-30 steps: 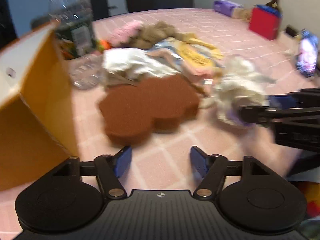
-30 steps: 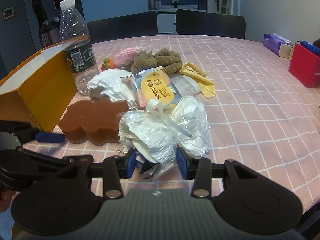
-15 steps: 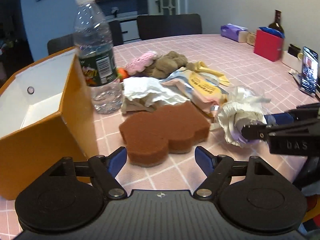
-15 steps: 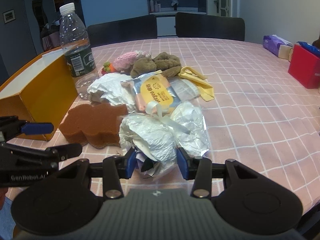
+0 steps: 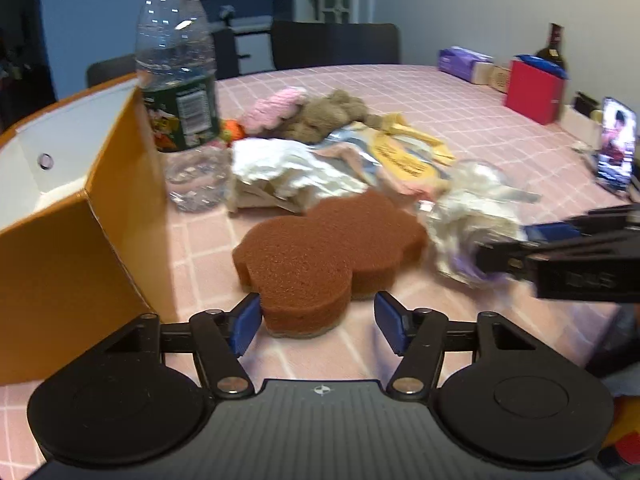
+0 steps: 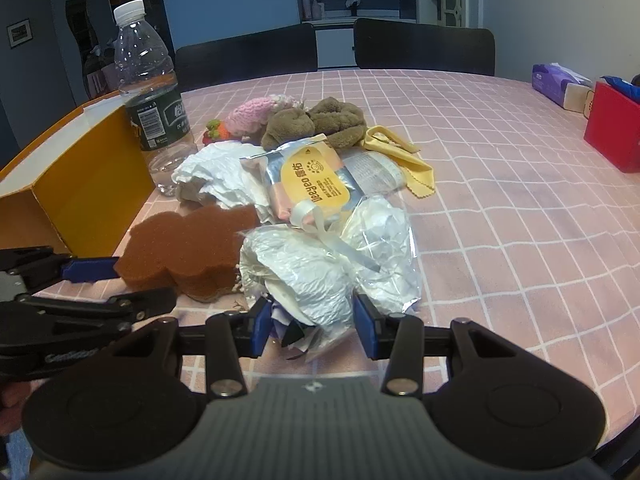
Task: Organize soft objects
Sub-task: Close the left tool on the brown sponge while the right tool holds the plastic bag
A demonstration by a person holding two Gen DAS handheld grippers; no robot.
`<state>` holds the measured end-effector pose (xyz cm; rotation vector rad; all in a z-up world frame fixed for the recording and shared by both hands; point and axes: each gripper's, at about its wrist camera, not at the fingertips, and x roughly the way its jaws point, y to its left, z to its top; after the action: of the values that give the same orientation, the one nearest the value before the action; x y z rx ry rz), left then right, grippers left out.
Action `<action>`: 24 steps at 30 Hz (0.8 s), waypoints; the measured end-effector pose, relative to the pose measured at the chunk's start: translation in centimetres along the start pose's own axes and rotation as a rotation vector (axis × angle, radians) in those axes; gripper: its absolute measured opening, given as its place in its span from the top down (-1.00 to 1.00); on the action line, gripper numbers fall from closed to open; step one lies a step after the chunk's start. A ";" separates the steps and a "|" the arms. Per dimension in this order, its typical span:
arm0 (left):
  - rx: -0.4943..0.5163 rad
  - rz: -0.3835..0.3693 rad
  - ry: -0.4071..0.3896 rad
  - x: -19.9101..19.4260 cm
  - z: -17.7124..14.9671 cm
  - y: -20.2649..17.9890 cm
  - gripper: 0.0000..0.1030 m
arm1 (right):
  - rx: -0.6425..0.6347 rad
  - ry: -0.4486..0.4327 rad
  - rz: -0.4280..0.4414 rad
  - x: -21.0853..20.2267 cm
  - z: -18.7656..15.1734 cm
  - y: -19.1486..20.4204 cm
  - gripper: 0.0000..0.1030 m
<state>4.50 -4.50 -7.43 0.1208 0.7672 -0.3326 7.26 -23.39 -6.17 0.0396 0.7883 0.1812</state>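
The left gripper has just been closing its jaws around the brown sponge, right pad not touching. The right gripper clamps the plastic bag. The orange box stands close at the left.

Soft things heaped on the pink checked bench

Brown lobed sponge lies flat; crinkled plastic bag at its 3 o'clock; brown plush at 12.

The table carries a pink checked cloth. At its centre lies a heap: brown sponge, clear plastic bag, white crumpled paper, yellow-labelled packet, brown plush. At 10 o'clock stand a water bottle and an orange box. At 2 o'clock stands a red box.
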 end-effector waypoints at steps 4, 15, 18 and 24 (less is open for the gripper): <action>-0.001 -0.143 0.018 -1.2 -0.5 -0.9 -0.32 | 0.009 -0.001 -0.013 -0.2 -0.2 -0.6 0.15; 0.145 -0.033 -0.084 -1.6 1.8 -0.7 -0.87 | -0.019 0.003 -0.002 -0.5 -0.3 -0.3 -0.03; 0.159 -0.074 -0.064 -0.3 2.1 -0.6 -0.88 | -0.006 0.004 -0.017 -0.4 -0.4 -0.5 -0.30; 0.265 -0.059 -0.014 2.5 1.3 -1.4 -0.92 | 0.025 -0.004 -0.038 0.0 0.0 -1.0 -0.36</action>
<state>6.55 -6.71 -8.24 0.3448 0.7112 -0.4899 7.44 -24.41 -6.30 0.0489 0.7864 0.1356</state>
